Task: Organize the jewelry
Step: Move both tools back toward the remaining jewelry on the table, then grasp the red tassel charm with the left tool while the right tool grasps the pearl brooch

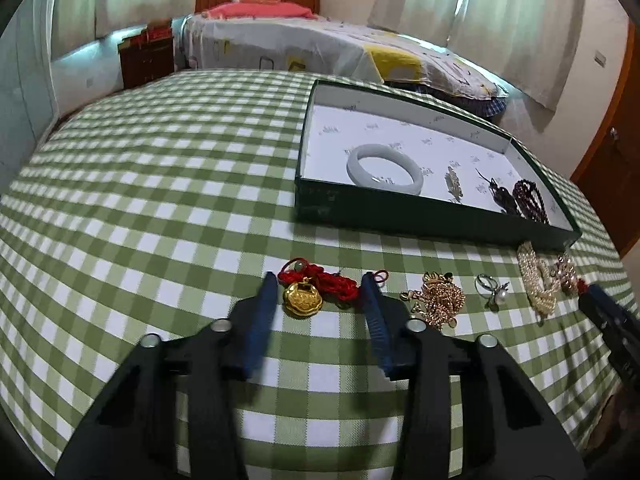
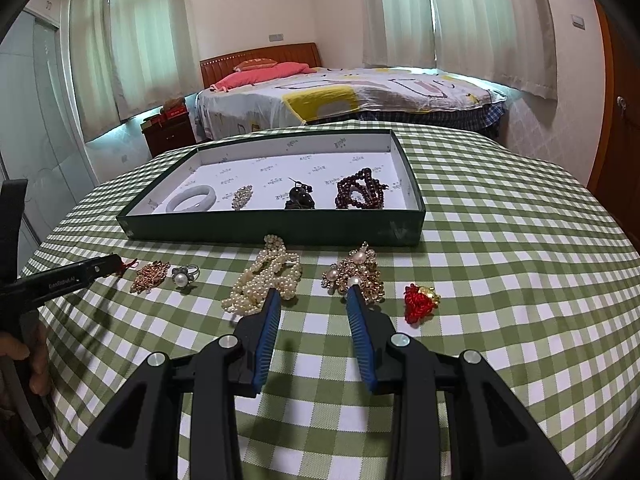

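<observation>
A dark green tray (image 1: 400, 210) (image 2: 276, 226) with white lining holds a pale jade bangle (image 1: 384, 168) (image 2: 192, 199), a small silver piece (image 2: 242, 197), a dark pendant (image 2: 299, 197) and a dark red bead string (image 2: 360, 192). On the checked cloth in front lie a red cord with a gold lock pendant (image 1: 302, 298), a gold chain (image 1: 440, 300) (image 2: 150, 276), a pearl ring (image 1: 494, 290) (image 2: 185, 276), a pearl strand (image 2: 266, 280) (image 1: 536, 280), a gold-and-pearl cluster (image 2: 356, 276) and a red knot charm (image 2: 420, 302). My left gripper (image 1: 320, 284) is open around the lock pendant. My right gripper (image 2: 314, 294) is open between the pearl strand and the cluster.
The table has a green-and-white checked cloth (image 1: 160, 200). A bed (image 2: 340, 96) and a brown nightstand (image 2: 170, 132) stand behind it. The left gripper (image 2: 60, 280) shows at the left edge of the right wrist view.
</observation>
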Motion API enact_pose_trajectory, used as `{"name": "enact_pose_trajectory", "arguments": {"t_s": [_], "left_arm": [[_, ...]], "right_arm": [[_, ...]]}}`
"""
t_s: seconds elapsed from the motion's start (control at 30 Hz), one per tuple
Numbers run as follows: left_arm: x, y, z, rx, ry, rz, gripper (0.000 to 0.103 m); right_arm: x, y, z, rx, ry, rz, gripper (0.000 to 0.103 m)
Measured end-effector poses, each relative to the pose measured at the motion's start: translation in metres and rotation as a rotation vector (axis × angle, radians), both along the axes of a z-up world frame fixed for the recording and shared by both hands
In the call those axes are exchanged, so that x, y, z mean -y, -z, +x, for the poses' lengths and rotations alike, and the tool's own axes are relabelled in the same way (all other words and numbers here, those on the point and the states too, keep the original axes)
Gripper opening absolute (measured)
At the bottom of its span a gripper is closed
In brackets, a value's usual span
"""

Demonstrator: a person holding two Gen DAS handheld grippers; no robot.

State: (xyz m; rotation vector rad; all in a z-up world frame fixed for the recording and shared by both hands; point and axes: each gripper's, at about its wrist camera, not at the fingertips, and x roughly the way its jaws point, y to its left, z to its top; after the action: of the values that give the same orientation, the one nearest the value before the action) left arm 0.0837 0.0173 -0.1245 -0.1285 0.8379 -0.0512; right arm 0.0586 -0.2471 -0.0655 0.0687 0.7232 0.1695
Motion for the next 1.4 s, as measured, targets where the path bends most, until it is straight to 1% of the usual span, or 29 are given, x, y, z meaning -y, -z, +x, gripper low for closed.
{"name": "enact_pose_trajectory", "arguments": {"t_s": [0.07, 0.13, 0.23, 0.5, 0.7, 0.83, 1.0, 1.4], "left_arm": [[0.004, 0.0, -0.001, 0.005, 0.026, 0.001, 0.019], [0.006, 0.0, -0.003, 0.019, 0.046, -0.003, 0.013], [0.007, 0.0, -0.003, 0.023, 0.048, -0.006, 0.011], [-0.003, -0.003, -0.014, 0.032, 0.029, -0.051, 0.01], [0.0, -0.009, -0.021, 0.051, 0.042, -0.051, 0.01], [0.004, -0.012, -0.025, 0.063, 0.053, -0.036, 0.01], [0.002, -0.014, -0.027, 0.065, 0.05, -0.034, 0.01], [-0.003, -0.015, -0.027, 0.066, 0.043, -0.039, 0.01]], "right_arm": [[0.001, 0.0, 0.001, -0.001, 0.002, 0.002, 0.035], [0.001, -0.001, 0.002, -0.002, 0.003, 0.001, 0.035], [0.001, 0.0, 0.003, -0.004, 0.002, 0.0, 0.035], [0.002, 0.0, 0.004, -0.006, 0.005, 0.003, 0.035], [0.003, 0.001, 0.003, -0.007, 0.006, 0.005, 0.035], [0.007, 0.0, 0.004, -0.005, 0.016, 0.009, 0.035], [0.012, -0.001, 0.007, -0.006, 0.031, 0.012, 0.035], [0.016, 0.001, 0.032, -0.053, 0.054, 0.0, 0.035]]}}
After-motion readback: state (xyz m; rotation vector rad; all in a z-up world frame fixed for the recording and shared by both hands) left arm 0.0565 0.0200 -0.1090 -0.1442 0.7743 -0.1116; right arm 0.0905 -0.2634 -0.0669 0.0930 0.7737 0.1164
